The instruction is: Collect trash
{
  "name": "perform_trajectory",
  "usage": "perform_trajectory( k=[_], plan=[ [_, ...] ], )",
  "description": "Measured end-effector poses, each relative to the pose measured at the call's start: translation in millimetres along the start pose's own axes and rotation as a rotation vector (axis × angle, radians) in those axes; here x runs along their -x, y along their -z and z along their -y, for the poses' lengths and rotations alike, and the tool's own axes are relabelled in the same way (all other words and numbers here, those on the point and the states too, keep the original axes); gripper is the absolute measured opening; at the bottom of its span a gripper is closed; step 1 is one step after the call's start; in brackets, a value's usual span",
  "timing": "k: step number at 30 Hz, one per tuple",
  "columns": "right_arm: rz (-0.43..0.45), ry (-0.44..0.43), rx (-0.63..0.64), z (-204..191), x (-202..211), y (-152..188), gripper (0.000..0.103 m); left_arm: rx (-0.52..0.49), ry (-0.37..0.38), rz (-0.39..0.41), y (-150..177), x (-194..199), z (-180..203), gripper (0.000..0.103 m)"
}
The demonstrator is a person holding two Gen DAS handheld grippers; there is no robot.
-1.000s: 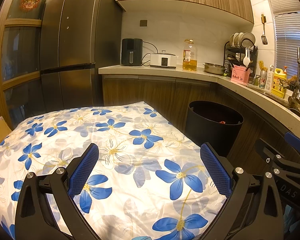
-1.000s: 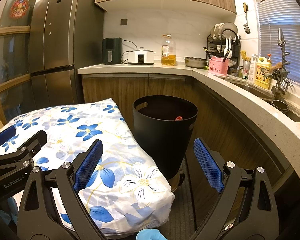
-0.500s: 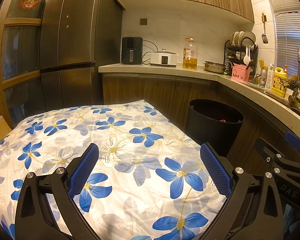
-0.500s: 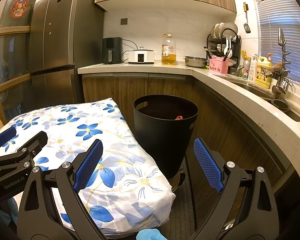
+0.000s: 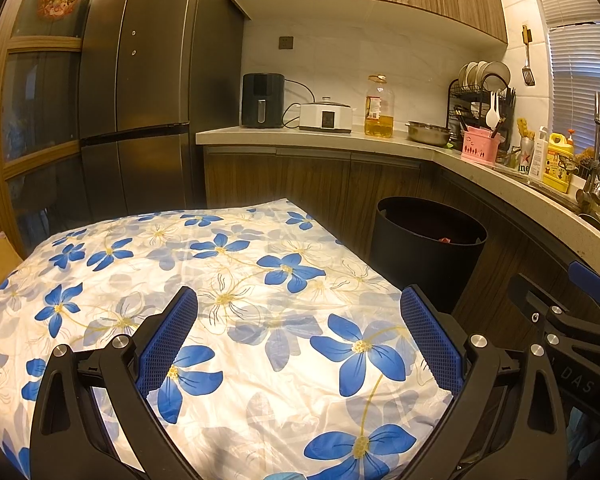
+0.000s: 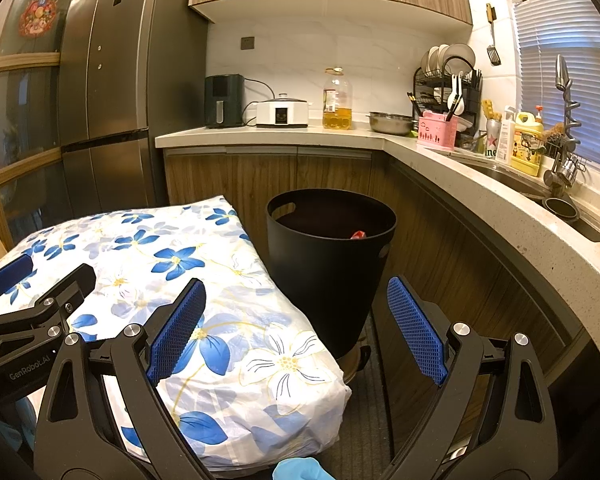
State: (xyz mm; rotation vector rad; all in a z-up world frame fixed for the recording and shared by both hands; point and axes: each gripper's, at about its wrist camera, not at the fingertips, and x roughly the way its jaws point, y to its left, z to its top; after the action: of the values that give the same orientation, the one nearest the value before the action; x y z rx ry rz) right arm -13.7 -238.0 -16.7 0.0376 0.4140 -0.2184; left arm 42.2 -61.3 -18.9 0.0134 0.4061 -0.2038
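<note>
A black trash bin (image 6: 332,256) stands on the floor against the wooden cabinets; it also shows in the left wrist view (image 5: 428,248). A red scrap (image 6: 358,235) lies inside it. My left gripper (image 5: 300,332) is open and empty above the flowered tablecloth (image 5: 220,280). My right gripper (image 6: 296,320) is open and empty, held over the table's right edge (image 6: 300,360) in front of the bin. No loose trash shows on the cloth.
A stone counter (image 6: 480,184) curves along the back and right with an air fryer (image 6: 224,100), cooker, oil bottle (image 6: 337,98), dish rack and sink. A tall fridge (image 5: 140,92) stands at the left. A narrow floor strip (image 6: 364,420) runs between table and cabinets.
Both grippers stay open and nearly still. The views shift very slightly, nothing else moves.
</note>
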Motion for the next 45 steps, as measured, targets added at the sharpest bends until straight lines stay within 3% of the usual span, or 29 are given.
perform_trajectory(
  k=[25, 45],
  plan=[
    [-0.002, -0.002, 0.001, -1.3, -1.5, 3.7, 0.091, -0.006, 0.015, -0.053, 3.7, -3.6, 2.2, 0.097],
    [-0.004, -0.002, 0.002, -0.7, -2.4, 3.9, 0.091, 0.008, -0.032, -0.030, -1.4, -3.4, -0.8, 0.097]
  ],
)
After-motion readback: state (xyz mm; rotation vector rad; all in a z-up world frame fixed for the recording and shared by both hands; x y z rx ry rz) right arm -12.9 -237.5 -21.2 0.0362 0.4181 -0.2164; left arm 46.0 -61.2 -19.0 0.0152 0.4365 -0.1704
